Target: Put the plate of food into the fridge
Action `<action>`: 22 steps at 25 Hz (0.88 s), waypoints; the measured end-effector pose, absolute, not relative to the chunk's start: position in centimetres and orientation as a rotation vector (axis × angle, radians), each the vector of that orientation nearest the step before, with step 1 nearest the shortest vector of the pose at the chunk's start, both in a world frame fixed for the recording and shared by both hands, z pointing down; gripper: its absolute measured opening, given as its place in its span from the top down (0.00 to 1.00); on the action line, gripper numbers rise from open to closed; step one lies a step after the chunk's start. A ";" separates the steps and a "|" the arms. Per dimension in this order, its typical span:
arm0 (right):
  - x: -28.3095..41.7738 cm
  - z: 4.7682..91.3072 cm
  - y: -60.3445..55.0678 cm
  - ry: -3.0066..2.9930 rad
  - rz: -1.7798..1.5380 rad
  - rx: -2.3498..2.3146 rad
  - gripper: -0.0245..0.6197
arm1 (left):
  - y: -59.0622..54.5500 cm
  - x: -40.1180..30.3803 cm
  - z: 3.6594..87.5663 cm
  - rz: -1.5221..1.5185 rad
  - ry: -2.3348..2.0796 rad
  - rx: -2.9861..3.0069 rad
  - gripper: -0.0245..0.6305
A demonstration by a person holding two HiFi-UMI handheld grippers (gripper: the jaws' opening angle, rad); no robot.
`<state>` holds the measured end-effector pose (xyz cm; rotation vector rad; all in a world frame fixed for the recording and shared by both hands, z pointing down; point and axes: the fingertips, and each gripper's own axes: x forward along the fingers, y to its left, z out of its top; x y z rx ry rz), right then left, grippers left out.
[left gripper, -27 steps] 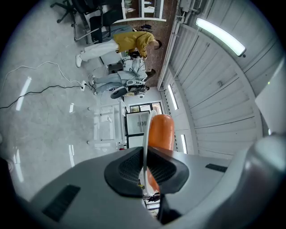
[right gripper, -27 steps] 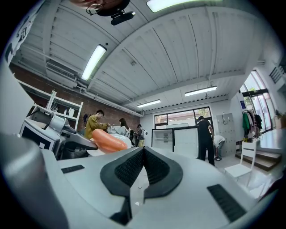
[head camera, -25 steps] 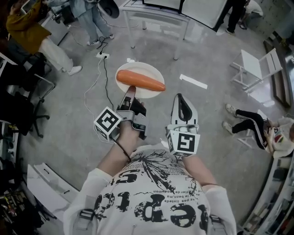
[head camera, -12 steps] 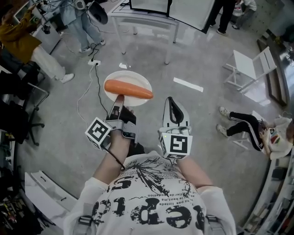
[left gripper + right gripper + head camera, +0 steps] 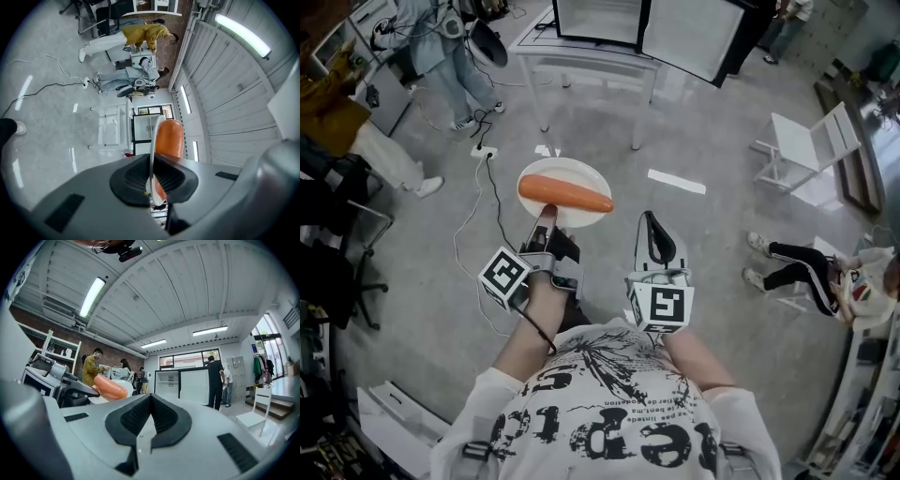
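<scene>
Has come nearer to the fridge point(image 5: 684, 33) than one second before. Shows now more of its white front and dark frame at the top of the head view, and more of the white table point(image 5: 581, 52) just before the fridge. Means walking toward the fridge: carrying step in progress, not yet finished.

No change in the grip meanwhile. Left gripper point(image 5: 546, 216) pinching the plate point(image 5: 546, 173) by the rim on the side away from the fridge, fingers pressed onto the thin edge with almost no gap. Holds the plate in the air, about level, still well apart from the fridge. Long orange food point(image 5: 565, 194) lying across the plate, in the same place on it as before, not rolled toward any edge. Right gripper point(image 5: 649, 220) beside the plate and a little farther from the fridge, fingers pressed together on nothing.

For the task: approach going well, load stable. Still to do, probably: pass around the table, reach the fridge, set the plate on a shelf. Seems to show shelves in the left half of the fridge in the right gripper view, so perhaps open there already; cannot say surely. If not open, right gripper free for the door. Better to keep the plate level, since held at one rim point only, with round food able to roll.
</scene>
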<state>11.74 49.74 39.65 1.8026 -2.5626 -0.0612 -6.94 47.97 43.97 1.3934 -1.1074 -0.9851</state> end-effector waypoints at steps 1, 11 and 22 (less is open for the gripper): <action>10.9 39.5 48.6 -2.550 -0.070 1.808 0.96 | 46.7 -7.6 43.6 -0.984 -1.094 1.402 0.92; 1.7 37.3 37.6 -2.483 -0.118 1.907 0.96 | 34.4 -16.2 42.6 -0.900 -1.018 1.459 0.92; -6.2 37.1 29.2 -2.483 -0.120 1.926 0.96 | 26.3 -24.2 42.3 -0.872 -1.020 1.472 0.92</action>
